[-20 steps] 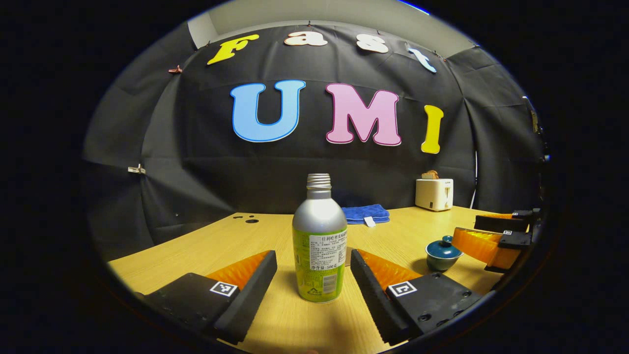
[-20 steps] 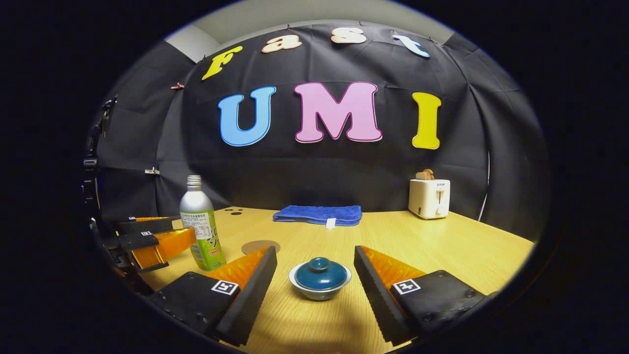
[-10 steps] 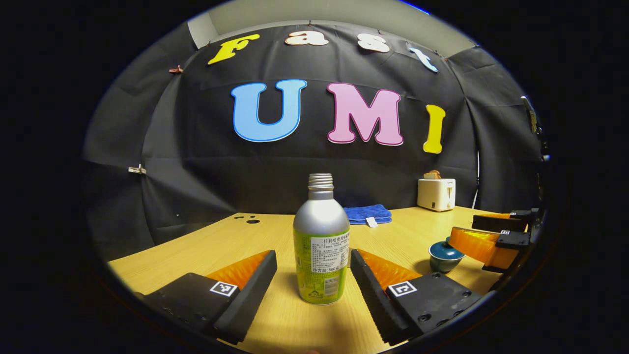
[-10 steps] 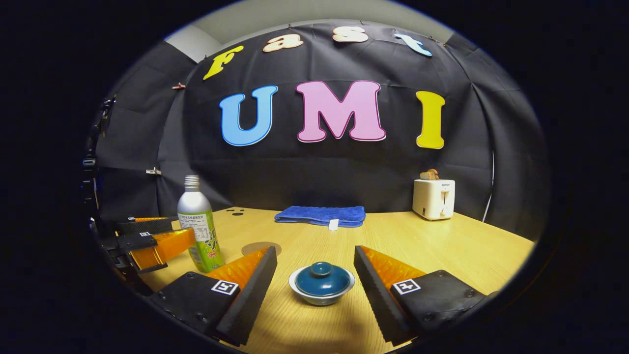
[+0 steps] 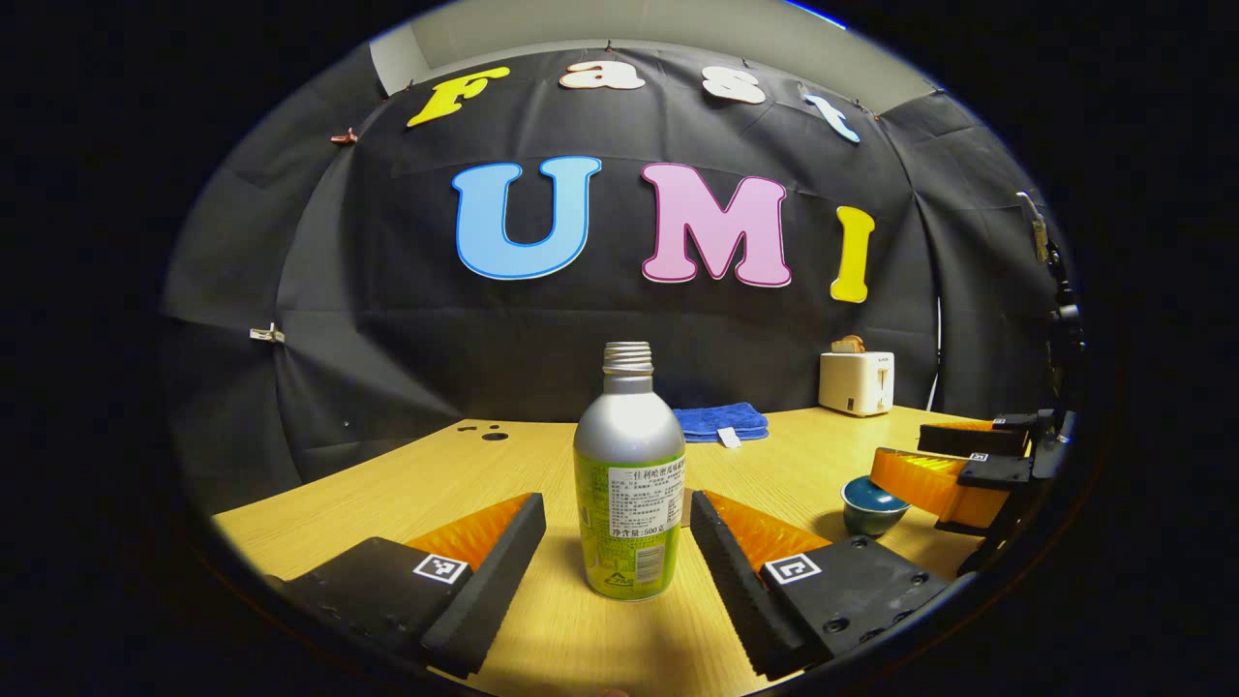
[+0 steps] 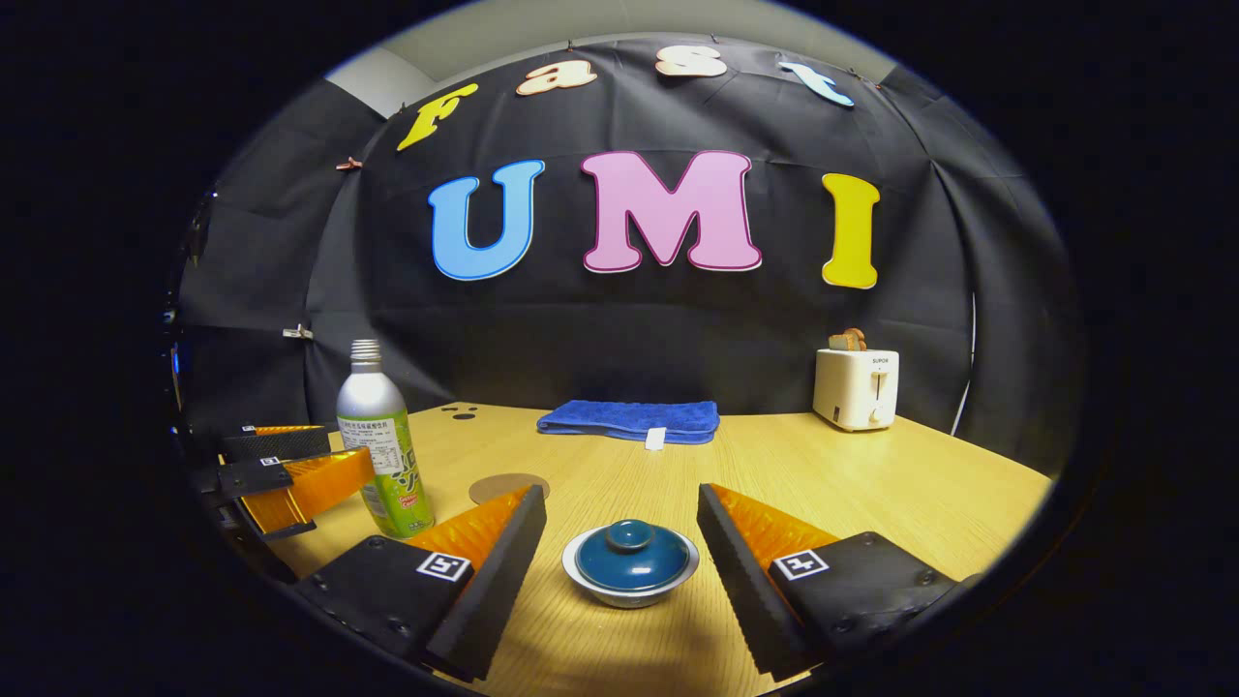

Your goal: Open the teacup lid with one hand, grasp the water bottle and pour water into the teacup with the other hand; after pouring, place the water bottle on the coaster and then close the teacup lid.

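A silver and green water bottle with no cap stands upright on the table, between the fingers of my open left gripper, which do not touch it. In the right gripper view the bottle stands at the left with the left gripper around it. The teacup is pale with a dark teal lid on it, and it sits between the fingers of my open right gripper. In the left gripper view the teacup is at the right beside the right gripper. A round brown coaster lies behind the left finger.
A folded blue cloth lies at the back of the wooden table. A white toaster with toast stands at the back right. Small dark holes mark the table's far left.
Both grippers have crept slightly forward: the teacup sits a little deeper between the right fingers, and the bottle stays between the left fingers. Nothing was gripped.
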`<state>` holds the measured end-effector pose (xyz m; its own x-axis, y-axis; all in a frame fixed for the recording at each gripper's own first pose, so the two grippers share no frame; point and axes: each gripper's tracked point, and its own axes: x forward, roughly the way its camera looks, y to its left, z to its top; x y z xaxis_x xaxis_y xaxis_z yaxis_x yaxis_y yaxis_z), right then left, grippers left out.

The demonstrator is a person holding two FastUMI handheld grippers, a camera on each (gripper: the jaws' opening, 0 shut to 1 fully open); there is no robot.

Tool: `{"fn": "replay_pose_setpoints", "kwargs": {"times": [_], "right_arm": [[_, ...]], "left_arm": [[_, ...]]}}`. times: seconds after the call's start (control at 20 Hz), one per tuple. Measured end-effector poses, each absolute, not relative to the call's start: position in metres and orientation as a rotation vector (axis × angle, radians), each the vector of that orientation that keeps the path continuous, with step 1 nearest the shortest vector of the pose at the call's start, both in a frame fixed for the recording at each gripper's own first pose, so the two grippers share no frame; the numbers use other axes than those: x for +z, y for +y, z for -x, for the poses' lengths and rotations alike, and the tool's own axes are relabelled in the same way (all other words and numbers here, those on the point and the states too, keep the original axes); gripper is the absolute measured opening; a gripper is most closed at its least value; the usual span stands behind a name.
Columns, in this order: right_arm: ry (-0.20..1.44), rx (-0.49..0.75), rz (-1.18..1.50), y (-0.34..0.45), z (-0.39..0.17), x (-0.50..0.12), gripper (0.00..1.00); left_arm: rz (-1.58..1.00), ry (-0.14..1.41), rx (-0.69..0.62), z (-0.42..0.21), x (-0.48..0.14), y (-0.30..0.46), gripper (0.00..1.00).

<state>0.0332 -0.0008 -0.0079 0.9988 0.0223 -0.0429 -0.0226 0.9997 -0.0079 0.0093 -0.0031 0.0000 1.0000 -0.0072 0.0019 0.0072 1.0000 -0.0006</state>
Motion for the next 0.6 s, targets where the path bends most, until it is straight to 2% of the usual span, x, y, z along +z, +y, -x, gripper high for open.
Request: {"fn": "replay_pose_setpoints", "kwargs": {"times": [0.1,0.15,0.35,0.4,0.45,0.6], "right_arm": [[0.137,0.046,0.011,0.003,-0.044,-0.023,0.95],[0.149,0.045,0.011,0.001,-0.044,-0.024,0.88],[0.160,0.030,0.020,-0.001,-0.055,-0.025,0.85],[0.166,0.028,0.015,-0.002,-0.055,-0.027,0.72],[0.184,0.023,0.012,-0.004,-0.057,-0.029,0.65],[0.247,0.058,0.034,0.005,-0.061,-0.040,0.65]], "left_arm": [[0.001,-0.002,-0.007,-0.009,0.000,-0.003,0.96],[0.001,-0.002,-0.007,-0.009,0.000,-0.003,0.96],[0.001,-0.002,-0.007,-0.009,0.000,-0.003,0.95],[0.001,-0.002,-0.007,-0.009,0.000,-0.003,0.96],[0.001,-0.002,-0.007,-0.010,0.000,-0.003,0.96],[0.001,-0.003,-0.007,-0.009,-0.001,-0.003,0.96]]}}
